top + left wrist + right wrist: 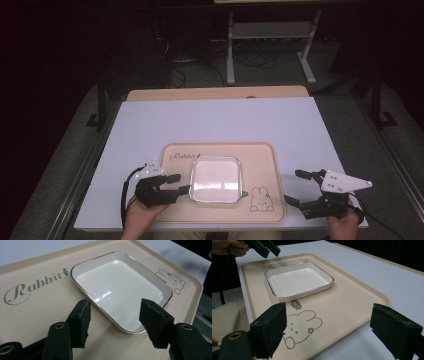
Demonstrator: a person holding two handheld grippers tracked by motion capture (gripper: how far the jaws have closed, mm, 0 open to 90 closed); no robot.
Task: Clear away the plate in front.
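The square white dish (215, 179) sits in the middle of the tan tray (170, 215), with bare tray all around it and nothing inside it. The left gripper (181, 183) is just beside the dish's left edge with its jaws wide and nothing between them. The right gripper (295, 186) waits past the tray's right edge, well apart from the dish, jaws wide and empty too.

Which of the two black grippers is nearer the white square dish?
The left gripper: its tips sit beside the white square dish on the beige tray; the right gripper hangs off-tray.
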